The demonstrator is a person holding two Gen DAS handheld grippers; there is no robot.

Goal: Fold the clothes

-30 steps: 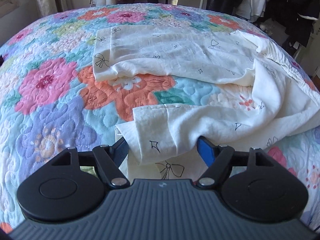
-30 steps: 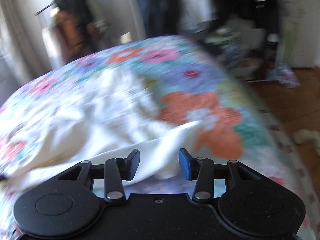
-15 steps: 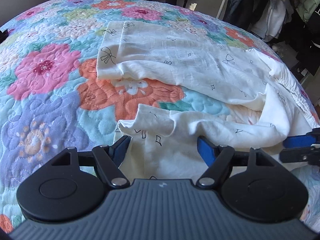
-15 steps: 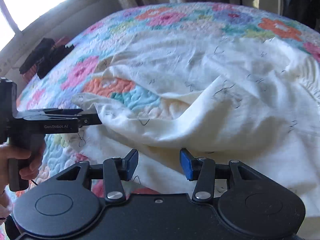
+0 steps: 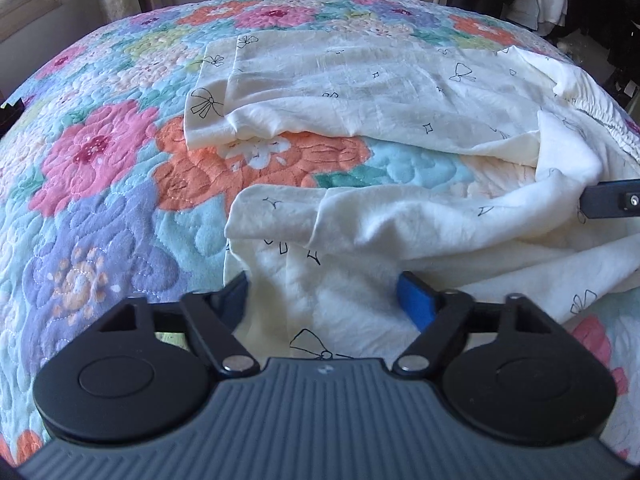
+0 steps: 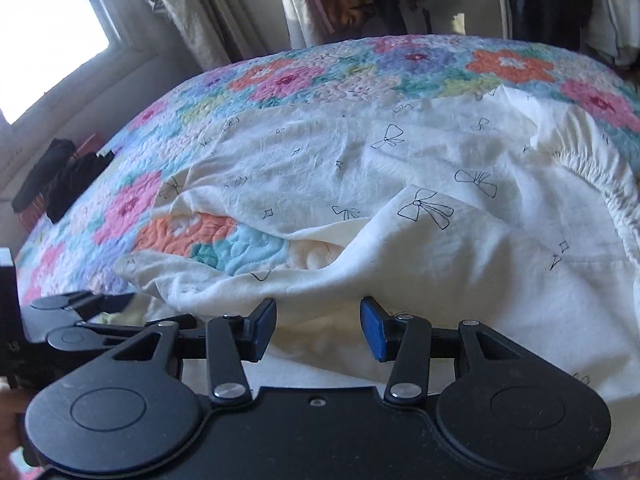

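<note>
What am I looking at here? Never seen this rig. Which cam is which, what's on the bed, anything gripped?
No robot arm: a person carries handheld tongs, one in each hand, each with a fisheye camera looking along its blue-padded fingers. One picture is from the left tongs, the other from the right tongs. On the floral quilt lies a cream pair of trousers, printed with bows, its elastic waistband to the right. Both tongs stand open over the near trouser leg; nothing is gripped.

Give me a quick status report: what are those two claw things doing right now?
Left hand-held gripper open over near pant leg. Right hand-held gripper open at cream bow-print pants. Pants half spread on floral quilt. Nothing in the way.
</note>
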